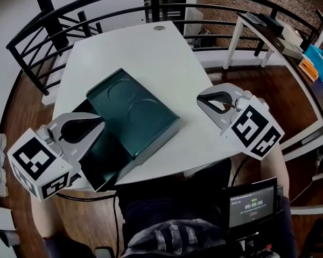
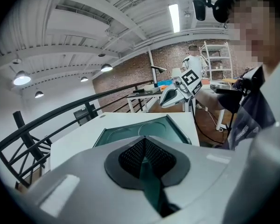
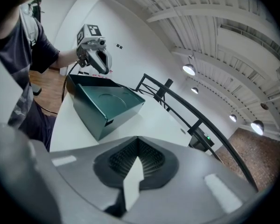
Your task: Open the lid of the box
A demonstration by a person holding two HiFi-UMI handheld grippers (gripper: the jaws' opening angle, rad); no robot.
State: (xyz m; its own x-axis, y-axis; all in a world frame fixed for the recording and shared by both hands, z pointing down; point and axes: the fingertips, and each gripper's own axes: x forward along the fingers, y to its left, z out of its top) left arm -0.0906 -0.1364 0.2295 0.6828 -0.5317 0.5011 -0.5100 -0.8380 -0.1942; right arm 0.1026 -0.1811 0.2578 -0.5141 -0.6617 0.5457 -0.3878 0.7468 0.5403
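Observation:
The dark green lid [image 1: 132, 112], stamped with two circles, lies askew over the box, its right wall down near the white table [image 1: 167, 58]. The box's dark inside [image 1: 105, 157] shows at the lower left. My left gripper [image 1: 101, 127] is at the lid's left edge, jaws shut, with a thin green strip between them [image 2: 147, 164]. The lid [image 2: 140, 129] stretches away beyond it. My right gripper [image 1: 200, 101] hovers shut over bare table right of the lid and holds nothing [image 3: 135, 169]. From there the lid [image 3: 105, 104] and left gripper [image 3: 100, 64] show.
A black railing [image 1: 70, 20] curves round the table's far and left sides. A second white table [image 1: 290, 63] with boxes stands at the right. A small screen [image 1: 252, 204] hangs at the person's waist, close to the table's near edge.

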